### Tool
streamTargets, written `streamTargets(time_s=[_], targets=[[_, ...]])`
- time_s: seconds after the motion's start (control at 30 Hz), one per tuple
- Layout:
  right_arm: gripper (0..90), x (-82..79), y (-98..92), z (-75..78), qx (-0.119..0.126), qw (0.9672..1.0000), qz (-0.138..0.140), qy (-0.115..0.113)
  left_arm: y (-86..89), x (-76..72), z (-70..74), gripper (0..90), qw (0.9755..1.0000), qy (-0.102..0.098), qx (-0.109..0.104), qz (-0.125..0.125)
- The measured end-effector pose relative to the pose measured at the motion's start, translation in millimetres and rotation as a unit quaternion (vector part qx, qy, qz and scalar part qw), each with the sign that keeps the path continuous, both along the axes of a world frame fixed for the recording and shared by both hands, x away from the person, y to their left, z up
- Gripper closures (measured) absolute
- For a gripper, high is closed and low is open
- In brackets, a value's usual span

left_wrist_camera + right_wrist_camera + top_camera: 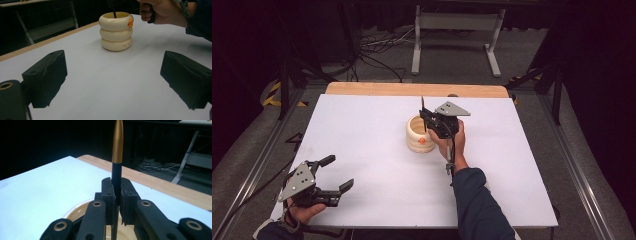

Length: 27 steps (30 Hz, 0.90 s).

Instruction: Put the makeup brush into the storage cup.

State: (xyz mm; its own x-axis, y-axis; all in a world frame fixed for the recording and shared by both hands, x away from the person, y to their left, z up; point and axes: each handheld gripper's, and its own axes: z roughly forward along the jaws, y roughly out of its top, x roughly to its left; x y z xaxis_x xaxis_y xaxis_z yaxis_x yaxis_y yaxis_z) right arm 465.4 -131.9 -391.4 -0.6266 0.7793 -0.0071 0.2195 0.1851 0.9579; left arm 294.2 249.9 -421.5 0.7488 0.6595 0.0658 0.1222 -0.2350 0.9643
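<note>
Pen [117, 157] is the thing to watch, but going across from the left first: the left gripper [333, 176] sits near the front left corner of the white table [377, 165], well apart from everything, jaws spread wide with nothing between them. In the left gripper view you look out between those two black jaws straight at the cream holder [116, 31], a chunky three-ring pot with a small orange bit on its rim, standing upright around the middle of the table.

Moving right, the right gripper [426, 116] hovers right over that holder, jaws pressed together on the pen. It's a black barrel with a gold tapered cap, and its long axis runs pretty much straight up and down. From the right gripper view the gold end sticks up above the jaws and the black end drops below them toward the yellowish inside of the pot. The left gripper view shows a thin dark shaft going down past the rim, so the lower end looks already inside the opening, though I can't tell if it's touching bottom.

So my read: the pen is lined up with the pot's mouth, directly above it. The right hand is the only one close; a straight lowering and letting go seems like all that's needed.
</note>
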Motion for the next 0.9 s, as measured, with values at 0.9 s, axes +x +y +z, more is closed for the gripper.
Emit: streamTargets(time_s=[0.9], targets=[[83.6,-8.2,-8.8,-6.9,0.011,0.9999,-0.007,0.004,0.1,0.6,-0.1,7.9,1.0000,0.004,0.002,0.007]])
